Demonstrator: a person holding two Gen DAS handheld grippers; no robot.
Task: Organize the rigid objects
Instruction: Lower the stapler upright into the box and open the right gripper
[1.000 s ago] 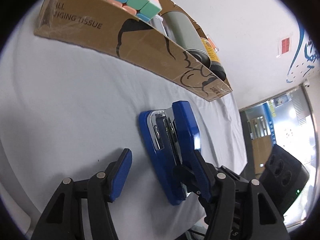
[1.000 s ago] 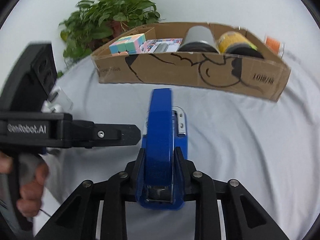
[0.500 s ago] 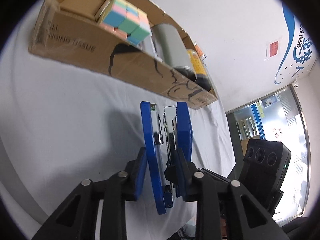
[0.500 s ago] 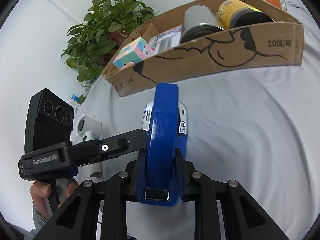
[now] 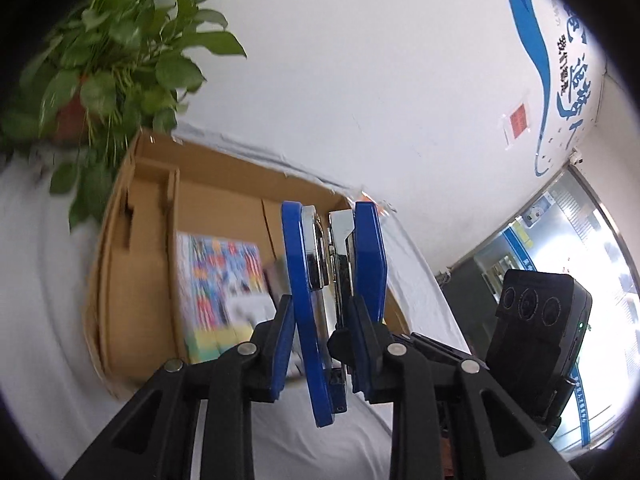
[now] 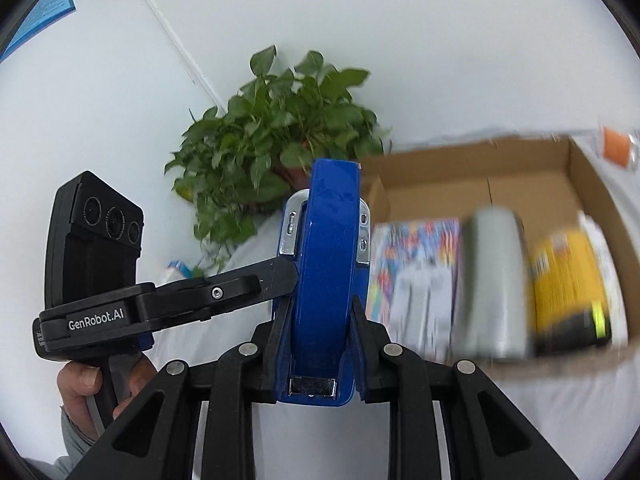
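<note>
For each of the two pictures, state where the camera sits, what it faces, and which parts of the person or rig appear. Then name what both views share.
Left wrist: sits on the left gripper, looking along its jaws at the blue stapler and cardboard box; the right gripper's body shows on the right.
Right wrist: sits on the right gripper, facing the same stapler, with the left gripper and a hand on the left.
Shared: stapler, box, plant.

Wrist views, shared stapler (image 5: pixel 332 300) close-up
</note>
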